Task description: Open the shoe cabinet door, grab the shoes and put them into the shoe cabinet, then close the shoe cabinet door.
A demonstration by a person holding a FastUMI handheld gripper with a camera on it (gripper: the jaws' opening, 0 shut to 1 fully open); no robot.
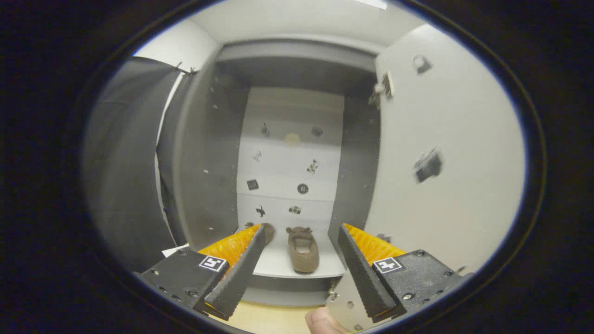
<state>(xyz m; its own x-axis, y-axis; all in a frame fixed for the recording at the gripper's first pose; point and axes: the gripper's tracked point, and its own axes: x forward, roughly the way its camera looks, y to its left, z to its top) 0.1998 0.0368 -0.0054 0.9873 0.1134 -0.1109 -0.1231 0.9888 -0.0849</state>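
The shoe cabinet [199, 153] stands open just ahead of me, its white door [445, 153] swung out to the right of my right finger. On the bottom shelf [278, 262] a brown fuzzy slipper [303, 250] lies beyond the gap between my fingers. A second brown slipper [267, 231] peeks out behind my left fingertip, mostly hidden. My gripper [301, 232] is open with nothing between its fingers. A person's fingertip [320, 322] shows at the door's lower edge beside my right finger.
Small stickers dot the cabinet's white back panel [290, 153] and the inside of the door. A black cloth wall [125, 162] hangs left of the cabinet. A strip of light wooden floor [269, 320] shows below the shelf.
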